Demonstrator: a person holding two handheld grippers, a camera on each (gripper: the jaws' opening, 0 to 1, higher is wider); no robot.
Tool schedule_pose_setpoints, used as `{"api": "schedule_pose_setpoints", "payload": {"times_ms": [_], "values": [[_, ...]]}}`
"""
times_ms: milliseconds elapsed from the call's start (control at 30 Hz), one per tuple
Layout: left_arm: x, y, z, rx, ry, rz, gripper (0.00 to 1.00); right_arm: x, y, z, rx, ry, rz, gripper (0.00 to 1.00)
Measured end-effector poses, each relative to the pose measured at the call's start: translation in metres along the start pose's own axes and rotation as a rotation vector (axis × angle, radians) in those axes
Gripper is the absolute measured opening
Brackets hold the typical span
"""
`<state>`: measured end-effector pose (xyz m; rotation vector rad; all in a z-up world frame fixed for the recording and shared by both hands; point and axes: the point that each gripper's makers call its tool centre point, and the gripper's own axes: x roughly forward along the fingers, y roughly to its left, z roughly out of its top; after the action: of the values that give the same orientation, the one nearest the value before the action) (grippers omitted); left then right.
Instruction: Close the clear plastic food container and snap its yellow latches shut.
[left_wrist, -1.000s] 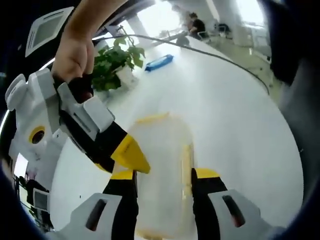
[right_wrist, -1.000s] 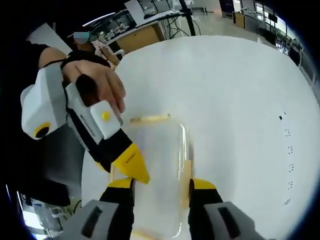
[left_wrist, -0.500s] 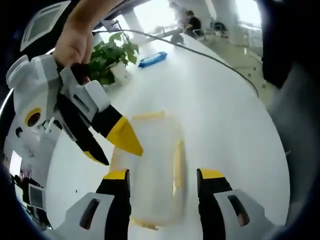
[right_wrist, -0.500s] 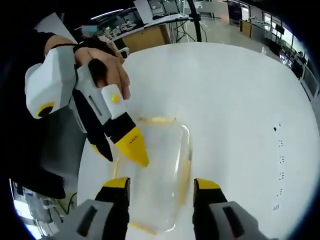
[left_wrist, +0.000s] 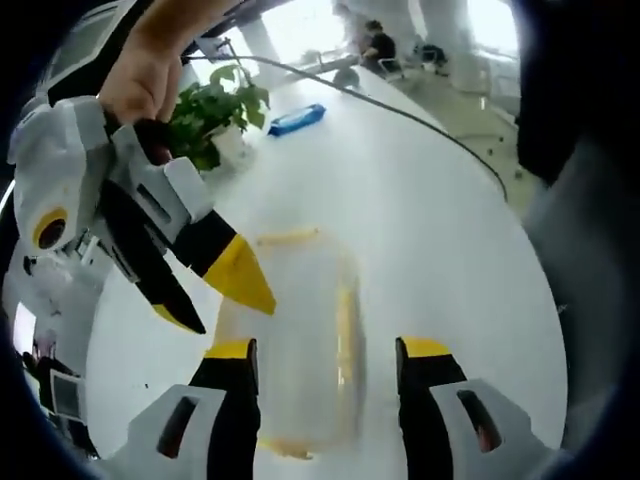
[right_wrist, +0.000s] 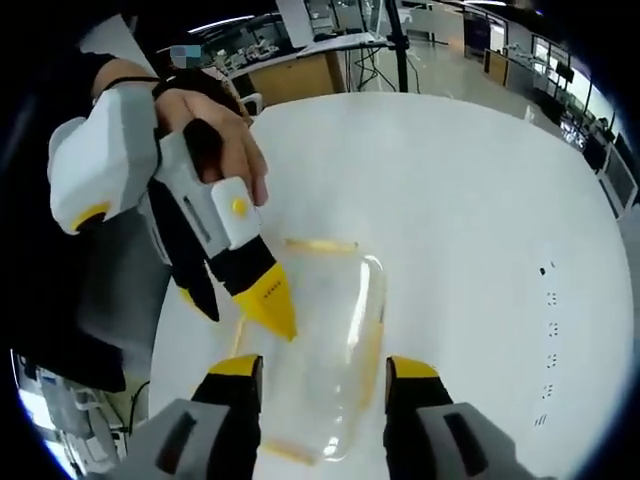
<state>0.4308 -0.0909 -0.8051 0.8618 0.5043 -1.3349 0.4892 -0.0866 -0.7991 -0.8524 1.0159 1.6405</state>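
The clear plastic container (left_wrist: 298, 340) lies flat on the white table with its lid on. Yellow latches show at its far end (left_wrist: 288, 238), along its right side (left_wrist: 345, 330) and at its near end. My left gripper (left_wrist: 328, 352) hovers above it, open, jaws apart on either side without touching. My right gripper (left_wrist: 212, 298) comes in from the upper left, held by a hand, jaws parted over the container's left edge. In the right gripper view the container (right_wrist: 322, 350) sits beyond my open right gripper (right_wrist: 322, 368), and the left gripper (right_wrist: 238, 305) points down at its left rim.
A potted plant (left_wrist: 215, 115) and a blue object (left_wrist: 297, 119) stand at the far side of the round white table (left_wrist: 430, 220). A thin cable (left_wrist: 400, 95) curves along its edge. A seated person (left_wrist: 378, 45) is in the background. Desks (right_wrist: 300, 70) line the room behind.
Both grippers have drawn back from the container, which looks smaller now. The left gripper's jaws have spread wider, the right gripper's slightly, and neither presses on the container's sides.
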Motion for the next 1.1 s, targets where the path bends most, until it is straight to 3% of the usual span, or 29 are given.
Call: {"api": "schedule_pose_setpoints", "payload": {"times_ms": [233,300,400,700,933,1000,1100], "values": [[-0.008,0.005,0.002,-0.033,0.009,-0.104,0.56,-0.009,0.007,-0.003,-0.048,0.008,-0.057,0.47],[-0.01,0.012,-0.001,-0.026,0.036,-0.111,0.57,-0.013,0.014,-0.001,-0.041,-0.007,-0.064,0.47],[-0.011,0.024,0.003,-0.045,0.028,-0.123,0.59,-0.014,0.022,-0.004,-0.066,-0.006,-0.071,0.47],[-0.01,0.035,-0.003,-0.047,0.078,-0.168,0.58,-0.014,0.029,-0.012,-0.039,0.037,-0.125,0.46],[-0.013,0.044,-0.012,-0.142,0.111,-0.129,0.57,-0.018,0.017,-0.021,0.058,0.034,-0.216,0.46],[-0.016,0.051,-0.018,-0.185,0.133,-0.082,0.57,-0.018,0.016,-0.024,0.069,0.025,-0.243,0.47],[-0.019,0.059,-0.019,-0.273,0.12,-0.03,0.58,-0.019,0.014,-0.024,0.159,-0.017,-0.288,0.48]]}}
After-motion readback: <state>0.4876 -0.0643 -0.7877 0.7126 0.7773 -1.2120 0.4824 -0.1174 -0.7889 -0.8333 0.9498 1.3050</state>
